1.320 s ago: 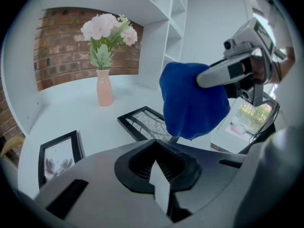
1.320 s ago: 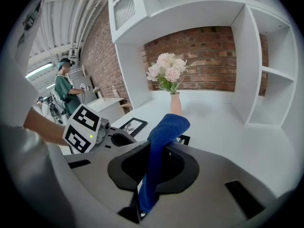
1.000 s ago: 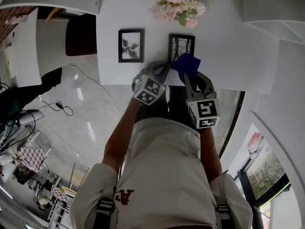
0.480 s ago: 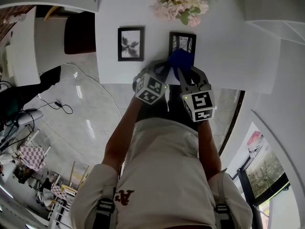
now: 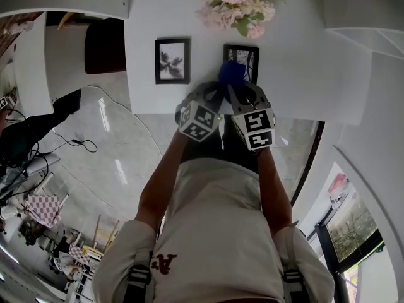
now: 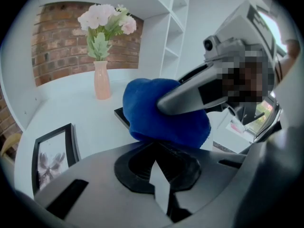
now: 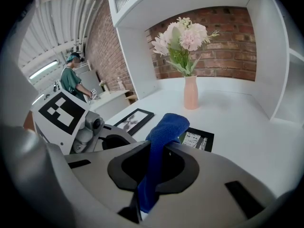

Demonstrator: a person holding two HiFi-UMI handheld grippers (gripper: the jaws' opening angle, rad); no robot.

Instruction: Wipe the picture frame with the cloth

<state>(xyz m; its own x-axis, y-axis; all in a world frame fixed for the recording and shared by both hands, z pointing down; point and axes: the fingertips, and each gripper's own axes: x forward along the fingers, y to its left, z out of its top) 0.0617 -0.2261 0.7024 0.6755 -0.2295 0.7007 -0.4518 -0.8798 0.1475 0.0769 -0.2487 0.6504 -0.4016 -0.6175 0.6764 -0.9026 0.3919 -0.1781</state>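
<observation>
1. The cloth (image 7: 164,127) is clamped between the closed jaws of the right gripper (image 7: 159,163). A blue fold stands out beyond the tips.
2. In the head view, the cloth (image 5: 231,72) is held over the left part of the picture frame (image 5: 255,62). The frame lies flat on the white surface (image 5: 303,74), just in front of the flowers (image 5: 233,2).
3. From the left gripper view, the blue bundle (image 6: 161,110) is seen covering most of the frame, with only one dark corner (image 6: 119,114) showing. Whether the cloth is pressing on the glass cannot be settled from here.
4. The jaws of the left gripper (image 5: 213,95) are drawn almost together, and only a pale sliver is seen between them. Nothing that can be named is held there. It is parked just beside the right gripper, at the frame's near edge.
5. The wiping step is judged to be in hand. For it to go well, the fold should be kept low and flat so that cloth meets the glass, not the jaw tips.
6. Strokes are best run across to the uncovered right side (image 7: 199,139), with light pressure.
7. A slip is the risk, since a flat frame may be pushed along the smooth surface. The near edge could be steadied by the left gripper.
8. The second frame (image 5: 172,60) and the vase (image 7: 190,92) stand apart from the work and should be left alone.
</observation>
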